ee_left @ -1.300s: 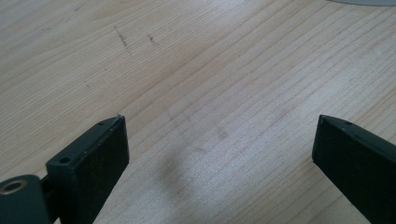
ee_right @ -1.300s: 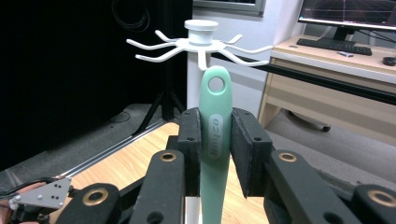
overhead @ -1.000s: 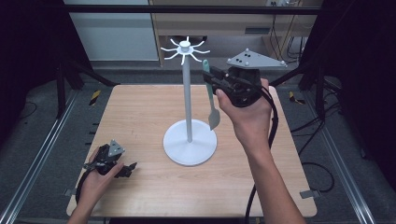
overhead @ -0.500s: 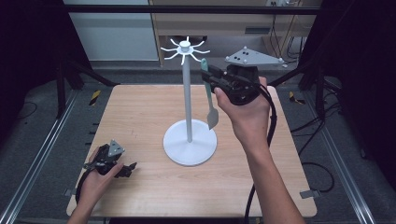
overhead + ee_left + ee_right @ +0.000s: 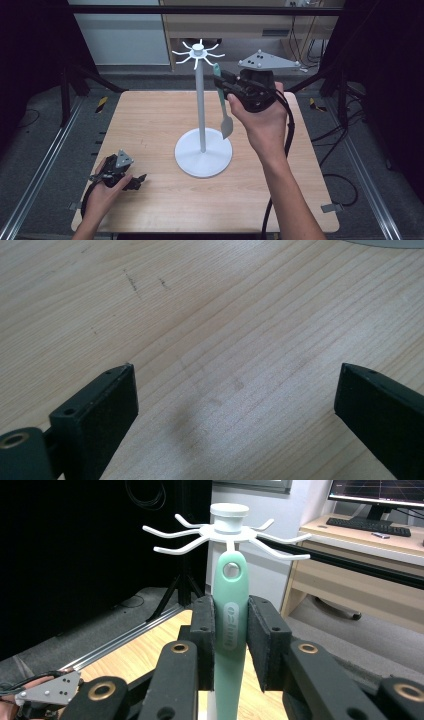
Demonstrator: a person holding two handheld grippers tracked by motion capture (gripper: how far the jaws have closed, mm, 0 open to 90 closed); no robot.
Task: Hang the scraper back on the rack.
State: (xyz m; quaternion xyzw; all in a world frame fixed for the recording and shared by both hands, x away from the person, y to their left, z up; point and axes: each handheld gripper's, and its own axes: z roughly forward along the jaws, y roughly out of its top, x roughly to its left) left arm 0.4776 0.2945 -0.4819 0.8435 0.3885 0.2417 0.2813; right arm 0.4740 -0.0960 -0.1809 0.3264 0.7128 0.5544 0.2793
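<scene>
From above, your right gripper (image 5: 223, 80) clasped the mint-green plastic spatula (image 5: 223, 102) upright, blade down, beside the white metal hook stand (image 5: 201, 107) on the pale wooden counter (image 5: 150, 120). Your left gripper (image 5: 140, 178) rested far off. Its own view showed fingers (image 5: 97, 412) spread over bare counter. In the right gripper view, the handle's hole (image 5: 230, 570) sat just below a hook (image 5: 230, 546).

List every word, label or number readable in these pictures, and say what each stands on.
Green spatula handle held in the right tongs: raised oval logo, too blurred to read.
Monitor on the desk: graph lines, no legible text.
Nothing readable on the white hook stand or table.
</scene>
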